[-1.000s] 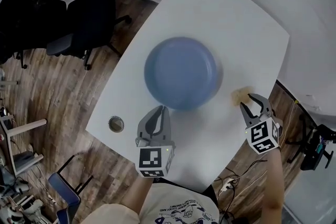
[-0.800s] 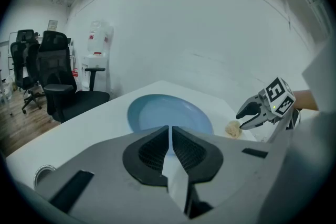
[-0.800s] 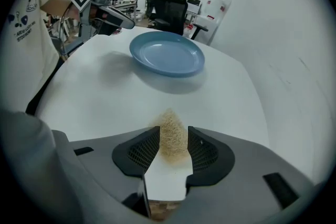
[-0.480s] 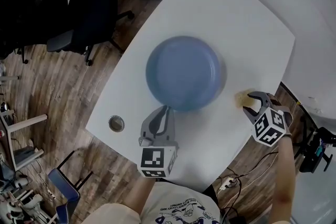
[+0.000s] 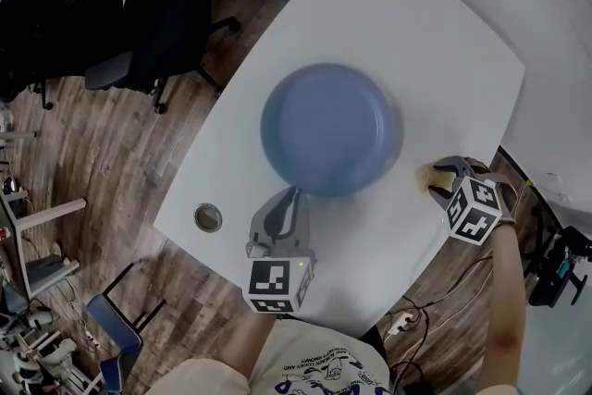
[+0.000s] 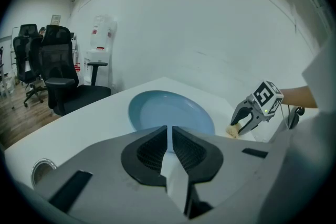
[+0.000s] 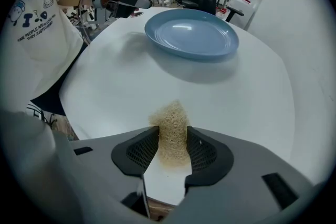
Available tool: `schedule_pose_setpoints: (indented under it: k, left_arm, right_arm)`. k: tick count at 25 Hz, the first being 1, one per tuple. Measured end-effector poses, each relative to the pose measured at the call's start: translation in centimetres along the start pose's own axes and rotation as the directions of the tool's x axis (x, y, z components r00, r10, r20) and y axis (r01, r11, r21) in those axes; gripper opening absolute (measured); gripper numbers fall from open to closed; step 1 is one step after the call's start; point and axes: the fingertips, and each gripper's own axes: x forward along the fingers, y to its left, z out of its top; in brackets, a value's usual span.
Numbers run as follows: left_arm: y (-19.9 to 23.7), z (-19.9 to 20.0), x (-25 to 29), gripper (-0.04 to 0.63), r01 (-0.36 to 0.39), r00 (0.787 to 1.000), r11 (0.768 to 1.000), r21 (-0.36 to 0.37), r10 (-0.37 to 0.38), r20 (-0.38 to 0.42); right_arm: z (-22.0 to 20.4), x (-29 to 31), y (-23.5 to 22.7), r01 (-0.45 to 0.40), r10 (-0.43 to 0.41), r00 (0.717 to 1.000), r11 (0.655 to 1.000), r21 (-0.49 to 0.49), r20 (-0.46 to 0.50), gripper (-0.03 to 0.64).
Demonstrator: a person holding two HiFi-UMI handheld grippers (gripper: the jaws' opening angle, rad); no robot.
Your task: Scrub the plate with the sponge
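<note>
- Blue plate (image 5: 328,127) sits mid-desk (image 5: 435,42).
- Tan sponge (image 7: 170,115) lies near the desk's right edge, between the right claw (image 7: 172,136) jaws, which are spread wide and just opened.
- Left claw (image 6: 170,134) is pressed together and empty, beside the plate's near rim.

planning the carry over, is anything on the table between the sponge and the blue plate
Nothing visible does: only the white table lies between the tan fibrous sponge and the round blue plate.
</note>
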Motion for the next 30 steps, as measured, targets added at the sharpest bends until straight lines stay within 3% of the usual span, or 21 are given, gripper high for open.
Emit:
schedule_pose_setpoints:
  k: [15,26,30]
  left_arm:
    - [1.7,-0.4,-0.1,0.017,-0.037,0.999,0.999,-0.039,0.036,-0.023]
    - [2.7,-1.0,-0.4,0.017,-0.035,0.998,0.993,-0.111,0.029,-0.055]
    - [2.9,-1.1,-0.4,0.017,-0.031,0.998,0.986,-0.165,0.020,-0.064]
  right_arm:
    - [0.1,0.4,0.1,-0.009,0.009,1.000,1.000,0.008,-0.015,0.135]
    - [0.3,0.1,0.6,0.136,-0.135,0.991,0.989,0.054,-0.017,0.107]
    - [1.3,-0.6,1.6,0.168,-0.172,0.985,0.982,0.087,0.033,0.107]
